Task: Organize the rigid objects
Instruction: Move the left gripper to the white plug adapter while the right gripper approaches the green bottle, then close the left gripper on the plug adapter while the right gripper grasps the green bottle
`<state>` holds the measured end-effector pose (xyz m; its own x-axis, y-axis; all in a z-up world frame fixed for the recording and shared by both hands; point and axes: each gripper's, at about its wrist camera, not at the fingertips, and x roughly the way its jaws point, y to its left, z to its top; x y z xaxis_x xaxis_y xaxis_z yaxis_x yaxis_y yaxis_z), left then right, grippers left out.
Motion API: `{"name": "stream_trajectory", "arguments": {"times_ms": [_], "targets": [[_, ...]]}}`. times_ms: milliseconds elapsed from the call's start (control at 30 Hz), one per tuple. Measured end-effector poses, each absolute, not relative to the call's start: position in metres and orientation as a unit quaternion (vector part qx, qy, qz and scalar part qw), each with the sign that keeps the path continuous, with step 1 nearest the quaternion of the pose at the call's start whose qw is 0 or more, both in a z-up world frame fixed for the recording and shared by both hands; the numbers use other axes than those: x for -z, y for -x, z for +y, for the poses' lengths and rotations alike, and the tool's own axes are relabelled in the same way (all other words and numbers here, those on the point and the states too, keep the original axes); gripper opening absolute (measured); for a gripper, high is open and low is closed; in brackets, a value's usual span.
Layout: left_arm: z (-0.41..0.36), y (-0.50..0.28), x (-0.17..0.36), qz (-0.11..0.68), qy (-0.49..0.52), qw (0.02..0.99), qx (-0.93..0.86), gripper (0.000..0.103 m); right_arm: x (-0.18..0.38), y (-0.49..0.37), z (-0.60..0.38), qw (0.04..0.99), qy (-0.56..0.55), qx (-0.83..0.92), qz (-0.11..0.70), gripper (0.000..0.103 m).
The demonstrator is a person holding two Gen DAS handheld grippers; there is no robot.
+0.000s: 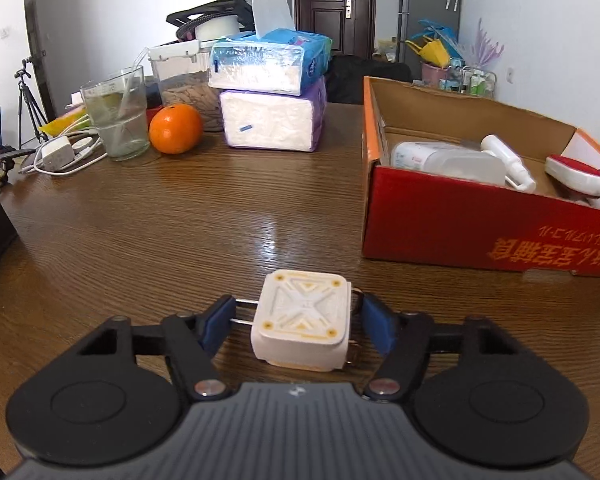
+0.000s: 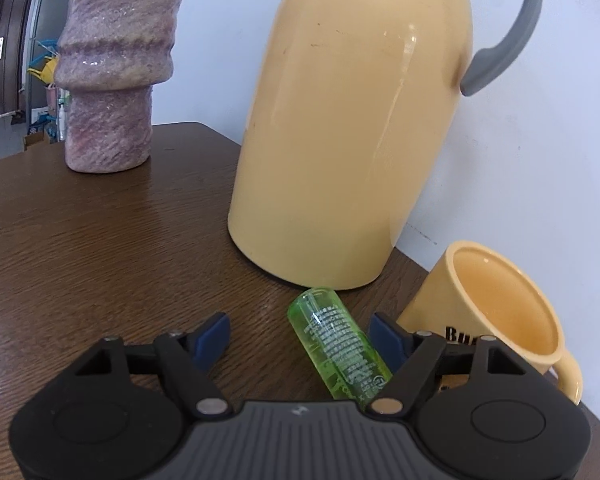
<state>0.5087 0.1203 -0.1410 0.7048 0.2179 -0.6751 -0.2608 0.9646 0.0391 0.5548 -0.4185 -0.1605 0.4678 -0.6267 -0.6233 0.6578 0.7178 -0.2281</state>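
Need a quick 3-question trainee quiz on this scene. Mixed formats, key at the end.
1. What sits between the jaws of the left gripper? A) orange B) white charger C) tissue pack
2. True or false: the green bottle between the jaws of the right gripper stands upright.
3. Fill in: the spray bottle lies inside the ____ cardboard box.

Key: 1 B. 2 False, it lies on its side. 3 red.

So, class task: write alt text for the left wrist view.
A white square plug adapter lies on a brown wooden table between the left gripper's blue pads. Ahead right, a red cardboard box holds white bottles.
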Motion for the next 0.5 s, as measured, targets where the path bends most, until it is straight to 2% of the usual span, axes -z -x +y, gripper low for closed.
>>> {"name": "stream_trajectory", "arguments": {"times_ms": [200, 367, 467, 500], "targets": [[0.121, -0.507, 0.141, 0.361, 0.031, 0.923, -0.131, 0.069, 0.158, -0.538, -0.419, 0.862, -0.058, 0.356, 0.356, 0.076], [0.122, -0.507, 0.141, 0.361, 0.032, 0.923, -0.133, 0.069, 0.158, -0.522, -0.421, 0.867, -0.093, 0.339, 0.353, 0.068], [0.122, -0.507, 0.141, 0.360, 0.033, 0.923, -0.134, 0.069, 0.159, -0.512, -0.416, 0.875, -0.102, 0.323, 0.346, 0.055], [0.122, -0.507, 0.141, 0.360, 0.033, 0.923, -0.134, 0.069, 0.158, -0.510, -0.415, 0.878, -0.105, 0.317, 0.343, 0.038]]}}
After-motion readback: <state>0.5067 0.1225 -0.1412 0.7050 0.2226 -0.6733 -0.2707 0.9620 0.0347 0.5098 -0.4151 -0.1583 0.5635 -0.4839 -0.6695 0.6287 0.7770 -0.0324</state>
